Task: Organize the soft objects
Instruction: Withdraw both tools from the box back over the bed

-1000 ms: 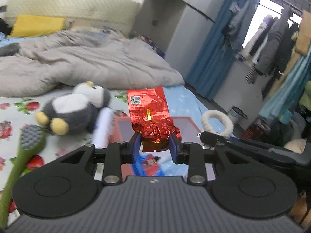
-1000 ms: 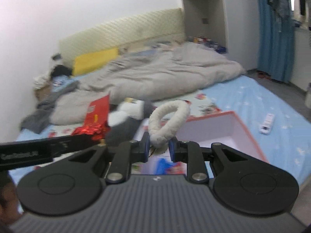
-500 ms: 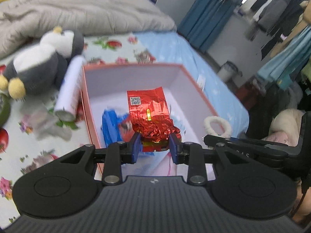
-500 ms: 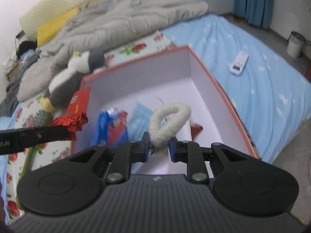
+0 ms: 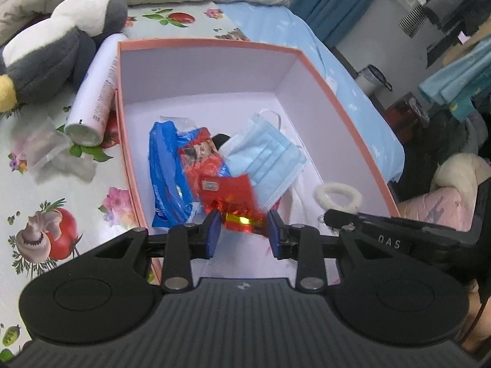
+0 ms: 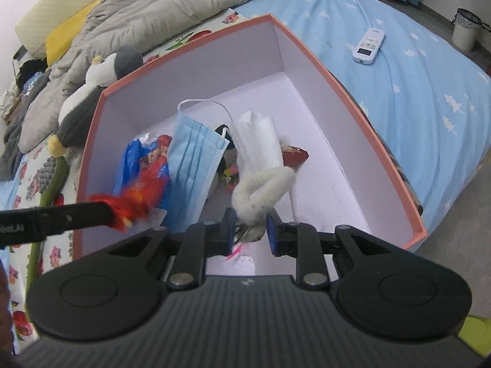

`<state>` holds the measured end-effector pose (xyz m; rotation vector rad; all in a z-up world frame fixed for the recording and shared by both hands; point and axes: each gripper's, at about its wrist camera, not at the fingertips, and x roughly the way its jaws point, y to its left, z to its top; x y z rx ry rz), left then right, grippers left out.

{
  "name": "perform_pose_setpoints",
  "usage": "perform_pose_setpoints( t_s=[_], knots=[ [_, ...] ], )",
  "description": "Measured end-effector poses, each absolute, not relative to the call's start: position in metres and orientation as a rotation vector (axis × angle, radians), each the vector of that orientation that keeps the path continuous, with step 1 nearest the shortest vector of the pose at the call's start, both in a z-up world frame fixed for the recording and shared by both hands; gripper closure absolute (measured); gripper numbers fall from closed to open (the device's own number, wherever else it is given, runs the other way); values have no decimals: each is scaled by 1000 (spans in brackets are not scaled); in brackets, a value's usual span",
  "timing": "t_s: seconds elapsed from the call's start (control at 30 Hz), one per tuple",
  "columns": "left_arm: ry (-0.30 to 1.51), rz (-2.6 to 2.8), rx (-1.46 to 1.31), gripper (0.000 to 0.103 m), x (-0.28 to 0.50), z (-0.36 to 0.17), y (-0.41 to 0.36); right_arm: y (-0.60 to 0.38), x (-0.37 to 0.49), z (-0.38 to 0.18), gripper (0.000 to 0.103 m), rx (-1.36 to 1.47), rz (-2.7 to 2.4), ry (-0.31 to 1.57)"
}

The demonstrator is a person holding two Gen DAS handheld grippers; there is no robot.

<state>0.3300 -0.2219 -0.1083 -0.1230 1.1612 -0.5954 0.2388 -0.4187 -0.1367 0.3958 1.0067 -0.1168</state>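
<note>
Both grippers hang over an open pink box (image 5: 208,43) with a white inside. My left gripper (image 5: 244,234) is opening its jaws. The red foil packet (image 5: 233,202) is blurred between them, and the pads stand clear of it. My right gripper (image 6: 251,233) is also opening. The white fluffy ring (image 6: 260,190) droops between its fingertips, no longer pinched. In the box lie a blue face mask (image 6: 193,153), a blue snack bag (image 5: 165,165) and a white tissue pack (image 6: 260,141). The ring (image 5: 337,194) also shows in the left wrist view.
A penguin plush (image 5: 52,52) and a white bottle (image 5: 95,92) lie on the flowered sheet left of the box. A green brush (image 6: 52,181) lies further left. A white remote (image 6: 368,44) rests on the blue sheet to the right. A grey quilt (image 6: 184,3) covers the bed's far end.
Both grippers have dropped and tilted down over the box. Both pairs of jaws have widened; the red packet is slipping down out of the left one and the ring sags in the right one.
</note>
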Motion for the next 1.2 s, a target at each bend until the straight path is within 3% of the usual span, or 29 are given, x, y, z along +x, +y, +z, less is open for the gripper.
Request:
perform_pose_setpoints(
  t_s=[0.07, 0.1, 0.73, 1.2],
  knots=[
    [1168, -605, -110, 44, 329, -107, -225, -419, 237, -133, 54, 403, -116, 993],
    [1153, -591, -110, 44, 327, -104, -224, -419, 236, -131, 50, 406, -117, 984],
    [764, -554, -100, 44, 250, 11, -153, -370, 184, -12, 51, 281, -49, 644],
    [601, -419, -107, 44, 166, 38, -75, -306, 130, 4, 51, 197, 78, 521]
  ],
)
